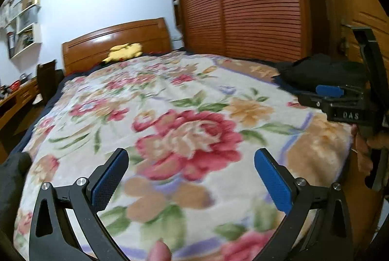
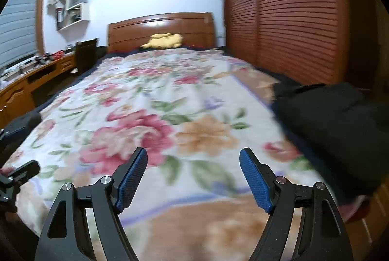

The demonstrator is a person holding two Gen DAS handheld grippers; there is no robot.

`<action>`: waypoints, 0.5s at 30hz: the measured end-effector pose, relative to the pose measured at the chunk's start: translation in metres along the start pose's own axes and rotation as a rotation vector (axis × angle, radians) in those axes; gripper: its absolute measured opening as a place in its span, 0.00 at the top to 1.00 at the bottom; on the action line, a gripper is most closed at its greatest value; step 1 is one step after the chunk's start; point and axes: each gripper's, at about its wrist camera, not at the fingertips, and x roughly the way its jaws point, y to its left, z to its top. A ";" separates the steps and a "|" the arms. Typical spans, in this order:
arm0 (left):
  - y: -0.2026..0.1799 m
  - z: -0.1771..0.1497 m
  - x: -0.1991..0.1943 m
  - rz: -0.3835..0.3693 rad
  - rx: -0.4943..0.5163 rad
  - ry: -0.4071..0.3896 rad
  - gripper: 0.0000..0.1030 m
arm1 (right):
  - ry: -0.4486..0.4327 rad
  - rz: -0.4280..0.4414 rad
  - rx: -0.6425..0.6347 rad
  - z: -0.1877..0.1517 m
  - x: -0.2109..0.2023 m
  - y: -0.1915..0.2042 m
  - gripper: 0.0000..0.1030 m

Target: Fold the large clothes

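- The black bundled garment (image 2: 340, 129) lies at the right edge of the bed, on the cream plush blanket with red and orange flowers (image 2: 170, 115), near the foot end; in my left wrist view it sits far right (image 1: 323, 71).
- My right gripper (image 2: 193, 163) stands with its jaws spread wide and nothing between the blue pads (image 2: 255, 180); it is over the blanket, left of the garment, not touching it.
- My left gripper (image 1: 191, 163) likewise has its jaws apart and empty, above the large red flower.
- In the left view the right gripper (image 1: 340, 100) shows at the right edge, just in front of the garment.
- Far end: brown wooden headboard (image 2: 161, 30), yellow plush toy (image 2: 165, 40) against it.
- Right side: brown slatted wardrobe doors (image 2: 291, 17).
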 end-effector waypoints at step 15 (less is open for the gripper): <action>0.102 -0.040 0.010 0.180 -0.137 0.040 0.00 | 0.031 0.180 -0.097 -0.005 0.102 0.085 0.23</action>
